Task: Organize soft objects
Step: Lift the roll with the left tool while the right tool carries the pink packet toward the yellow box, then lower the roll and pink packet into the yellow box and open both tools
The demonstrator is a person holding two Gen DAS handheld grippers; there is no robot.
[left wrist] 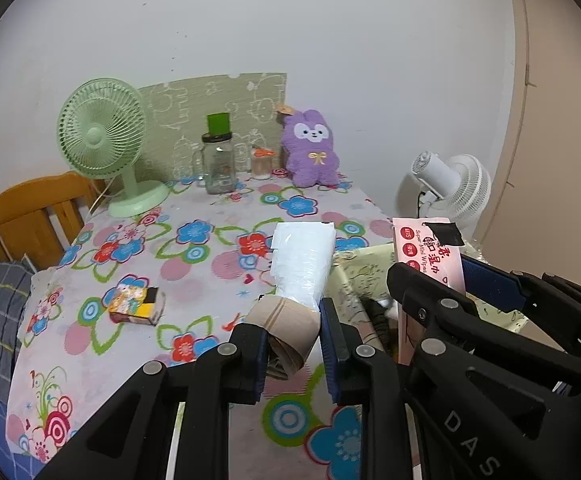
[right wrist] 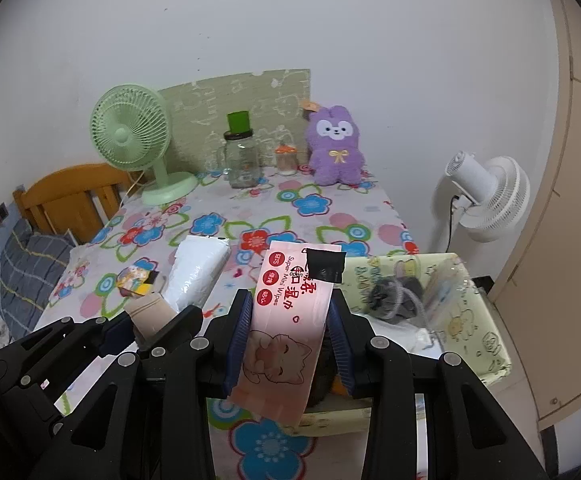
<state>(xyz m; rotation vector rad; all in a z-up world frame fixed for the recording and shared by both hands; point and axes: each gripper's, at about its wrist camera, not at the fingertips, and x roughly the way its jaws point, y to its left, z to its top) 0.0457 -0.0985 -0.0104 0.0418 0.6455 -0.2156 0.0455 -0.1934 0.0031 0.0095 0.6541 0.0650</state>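
While both grippers hang above the near edge of the flower-print tablecloth (left wrist: 210, 256), the pale yellow fabric bin (right wrist: 486, 344) sits at about three o'clock on the table, its soft cartoon-printed walls sagging a little; inside lie a dark bundle with clear looped tubing (right wrist: 394, 292) and a glossy flat packet (right wrist: 442, 288) leaning toward its far right wall, with something white below them that I cannot identify. Pinched between the blue ribbed pads of the left gripper (left wrist: 294, 340) is a beige rolled sock (left wrist: 286, 320) together with a white crinkly plastic-wrapped pack (left wrist: 302, 264) that sticks out toward twelve o'clock. Pressed around a pink wet-wipes pack (right wrist: 290, 320) is the right gripper (right wrist: 290, 340); the pack is flat and smooth, printed with a cat, with a black tape tab (right wrist: 324, 266) at its far end, and it hangs just beside the bin's left wall. At nine o'clock a small colourful cardboard box (left wrist: 136, 306) lies flat on the cloth. Along the far edge, at twelve o'clock, stand a green ribbed desk fan (left wrist: 102, 136), a clear glass jar with a green lid (left wrist: 218, 160), a small orange-topped jar (left wrist: 261, 164) and a fuzzy purple plush rabbit (left wrist: 312, 148). Open cloth fills the middle of the table; a white standing fan (right wrist: 486, 196) stands beyond the right edge, a wooden headboard (left wrist: 30, 216) beyond the left.
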